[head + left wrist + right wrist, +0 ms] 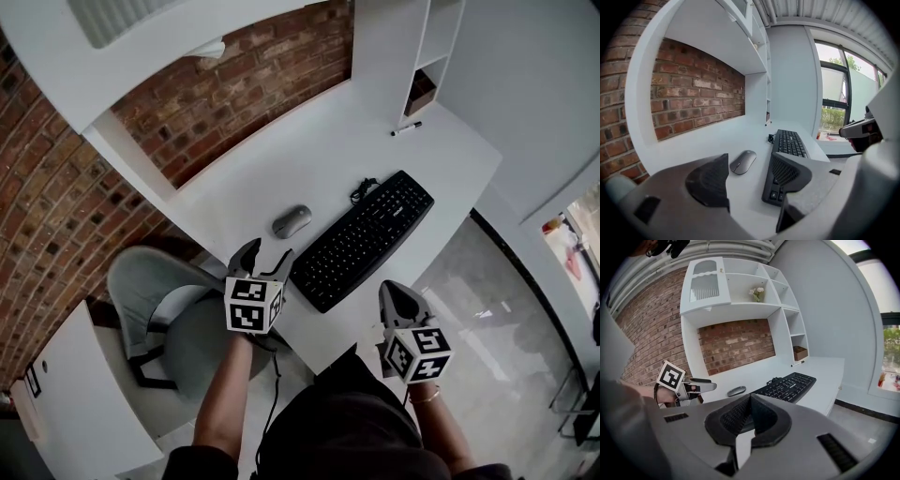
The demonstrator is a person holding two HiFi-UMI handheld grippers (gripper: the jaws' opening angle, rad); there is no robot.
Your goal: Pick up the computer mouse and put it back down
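A grey computer mouse (292, 221) lies on the white desk (309, 141), just left of a black keyboard (366, 239). My left gripper (269, 251) hovers at the desk's near edge a little short of the mouse, open with nothing between its jaws. In the left gripper view the mouse (743, 161) sits on the desk ahead, beyond the jaw gap. My right gripper (395, 292) is off the desk's near corner, right of the keyboard, with its jaws closed together on nothing. The right gripper view shows the mouse (736, 391) and the left gripper (705, 386) beside it.
A grey chair (155, 300) stands under the desk's left end. A marker pen (406, 128) lies at the far end near white shelves (427, 56). A brick wall (234, 94) backs the desk, under a white cabinet. The keyboard's cable (364, 190) coils behind it.
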